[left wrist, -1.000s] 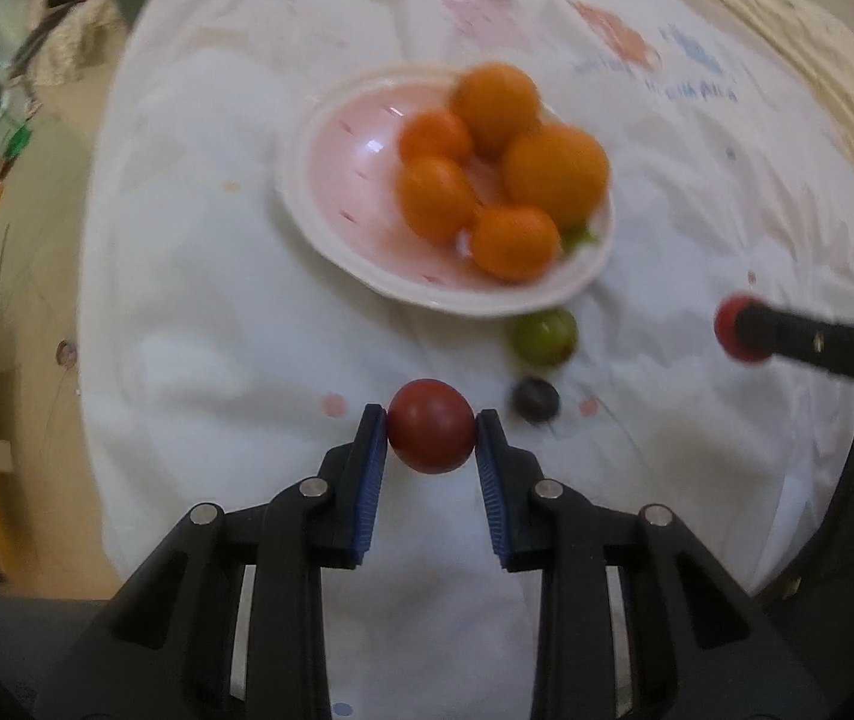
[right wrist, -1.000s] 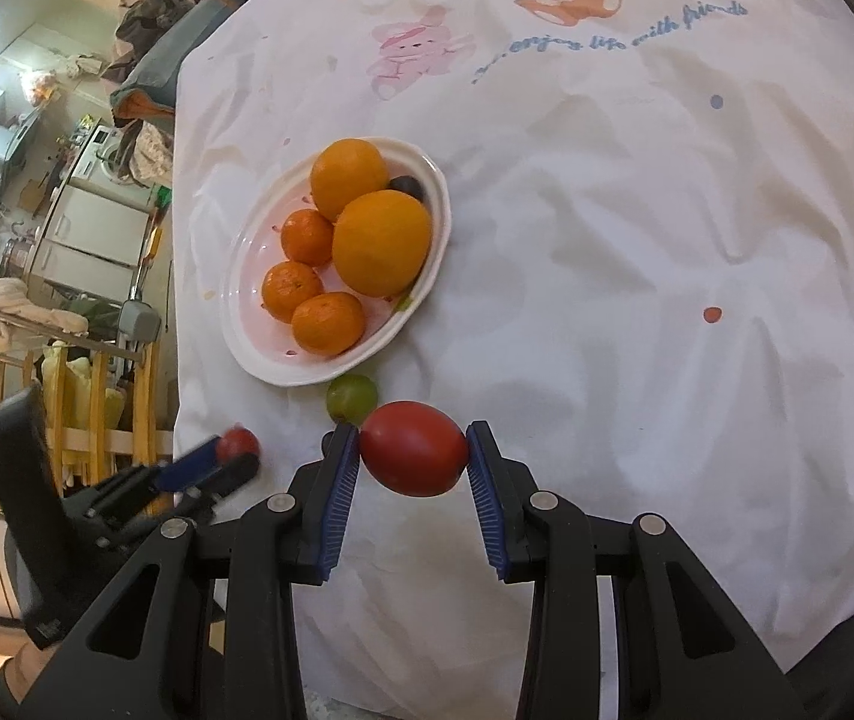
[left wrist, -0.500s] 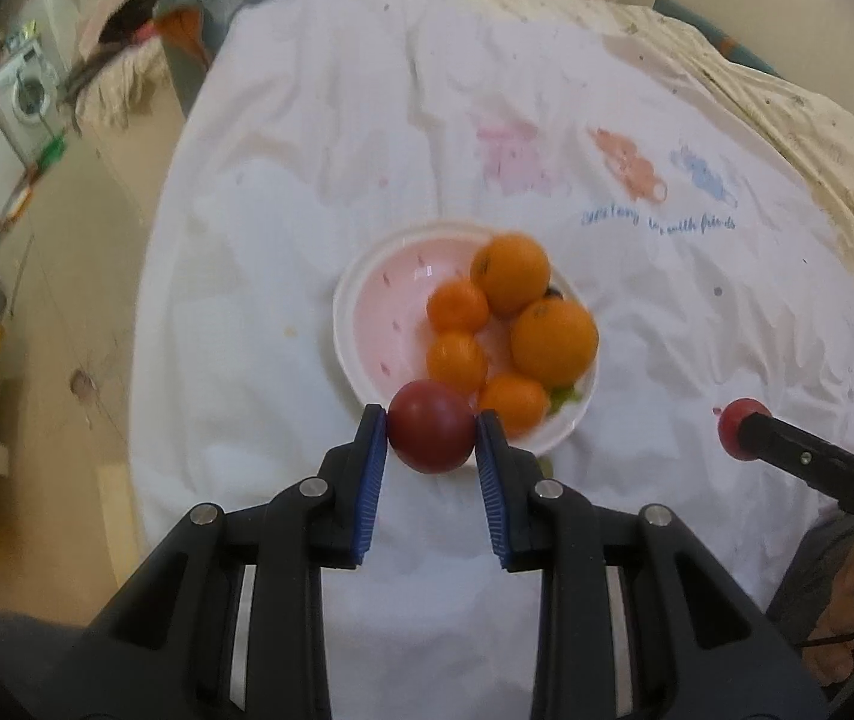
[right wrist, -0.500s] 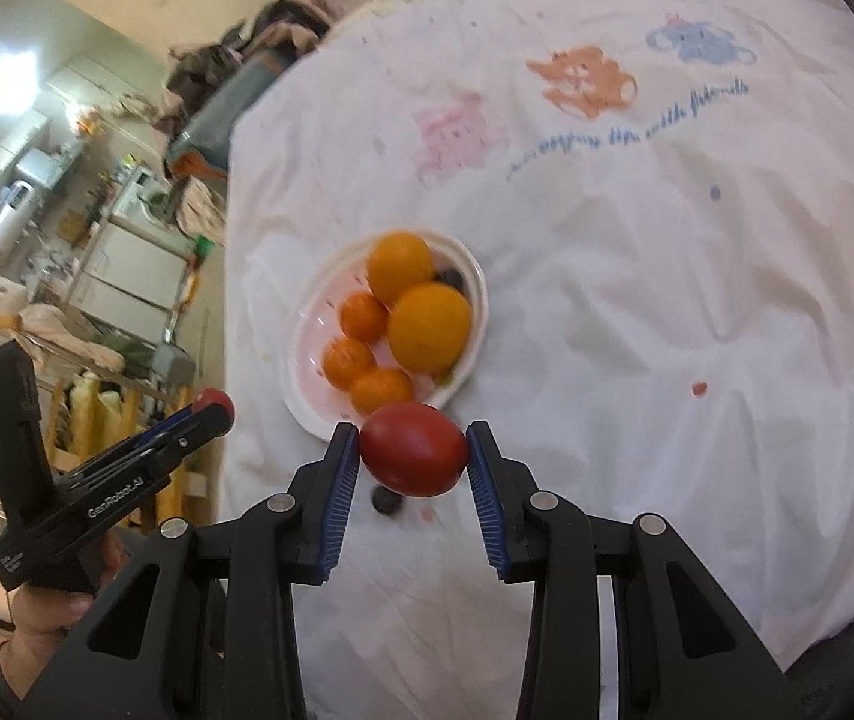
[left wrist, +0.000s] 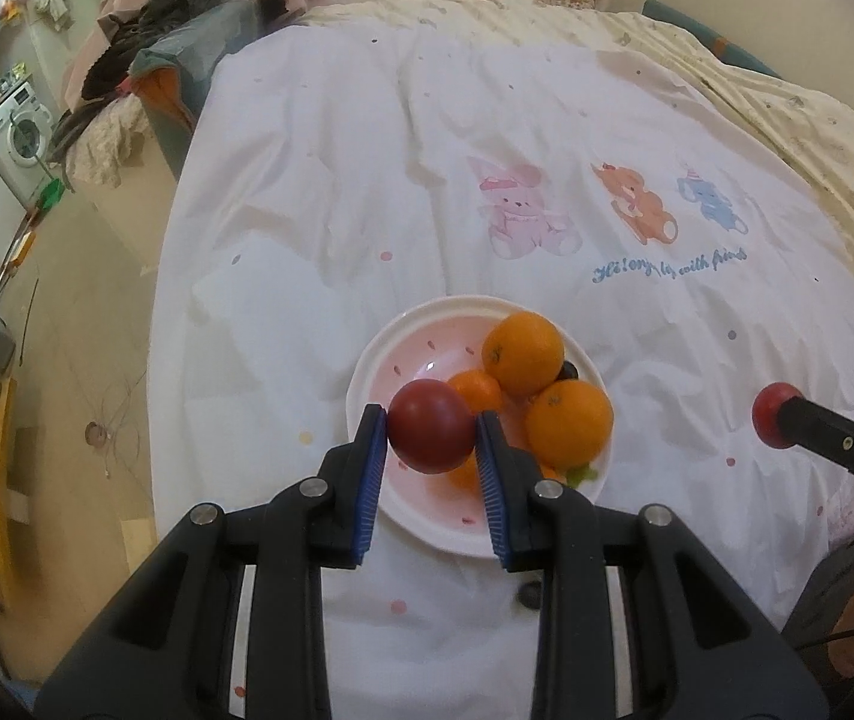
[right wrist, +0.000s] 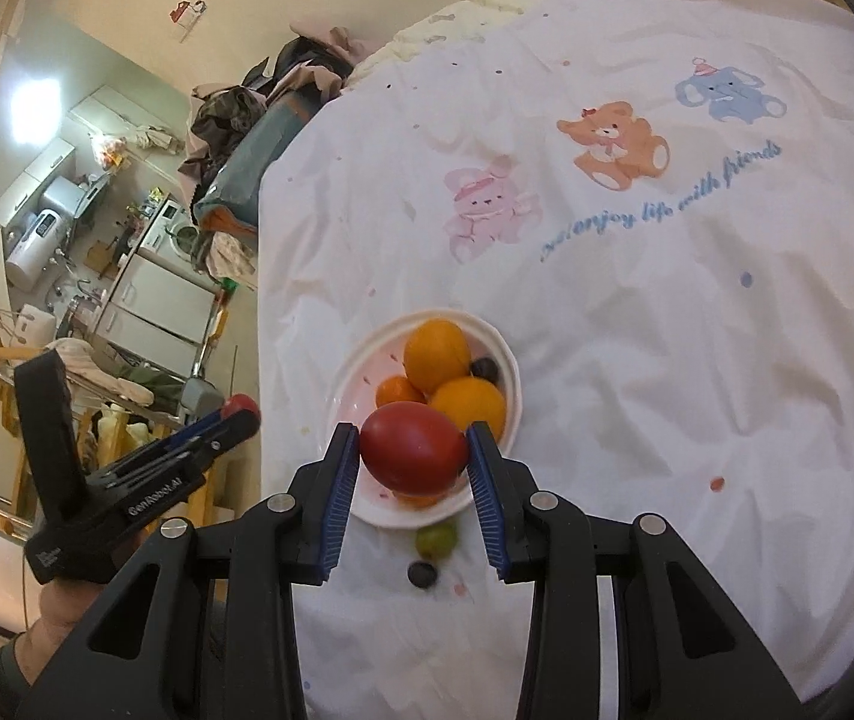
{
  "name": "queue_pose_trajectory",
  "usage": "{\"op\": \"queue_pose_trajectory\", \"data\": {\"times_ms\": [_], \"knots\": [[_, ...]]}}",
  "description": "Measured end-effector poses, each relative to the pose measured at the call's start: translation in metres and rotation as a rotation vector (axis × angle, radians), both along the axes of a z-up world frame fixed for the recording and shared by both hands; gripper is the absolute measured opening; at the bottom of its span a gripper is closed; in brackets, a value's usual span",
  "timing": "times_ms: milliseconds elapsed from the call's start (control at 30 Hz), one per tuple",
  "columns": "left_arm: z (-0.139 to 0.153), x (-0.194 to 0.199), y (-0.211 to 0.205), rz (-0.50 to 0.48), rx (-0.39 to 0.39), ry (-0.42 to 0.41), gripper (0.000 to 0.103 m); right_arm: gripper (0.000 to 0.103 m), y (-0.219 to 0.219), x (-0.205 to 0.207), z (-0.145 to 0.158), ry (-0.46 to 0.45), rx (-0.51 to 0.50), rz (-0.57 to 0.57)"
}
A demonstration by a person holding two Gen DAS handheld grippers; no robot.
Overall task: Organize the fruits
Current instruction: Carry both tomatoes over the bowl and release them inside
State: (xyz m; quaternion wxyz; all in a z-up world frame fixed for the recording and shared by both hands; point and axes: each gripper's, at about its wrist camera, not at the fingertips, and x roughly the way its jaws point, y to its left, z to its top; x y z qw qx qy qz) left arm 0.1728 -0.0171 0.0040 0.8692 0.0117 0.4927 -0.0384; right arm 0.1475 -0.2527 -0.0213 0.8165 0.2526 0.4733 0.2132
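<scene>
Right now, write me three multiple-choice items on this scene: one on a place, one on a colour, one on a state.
1. Where does the small green fruit lie?
A. on the cloth just outside the bowl
B. inside the bowl
C. on the floor

2. What colour is the fruit held by the left gripper?
A. yellow
B. dark red
C. green

3. What state is the right gripper in?
A. wide open and empty
B. lying on the cloth
C. shut on a red tomato

Answers:
1 A: the right wrist view shows it on the white cloth by the rim of the bowl, next to a small dark fruit.
2 B: a dark red fruit sits between its blue fingers.
3 C: both pads press the red tomato.
</scene>
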Motion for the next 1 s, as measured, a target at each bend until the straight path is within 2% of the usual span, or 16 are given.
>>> {"op": "queue_pose_trajectory", "data": {"times_ms": [133,500,633,800,900,1000], "knots": [[-0.004,0.014,-0.002,0.0,0.024,-0.011,0.026,0.039,0.003,0.016,0.0,-0.007,-0.011,0.009],[-0.03,0.046,0.004,0.011,0.02,0.028,0.026,0.039,0.019,0.061,-0.009,0.015,-0.06,0.048],[-0.045,0.05,0.014,0.042,-0.001,0.068,0.026,0.039,0.031,0.079,-0.014,0.014,-0.074,0.072],[-0.058,0.057,0.025,0.089,0.019,0.091,0.026,0.039,0.046,0.098,-0.026,0.028,-0.077,0.106],[-0.068,0.059,0.027,0.105,0.002,0.136,0.026,0.039,0.054,0.105,-0.037,0.05,-0.045,0.125],[-0.073,0.057,0.02,0.081,0.025,0.141,0.026,0.039,0.057,0.108,-0.052,0.086,0.006,0.136]]}}
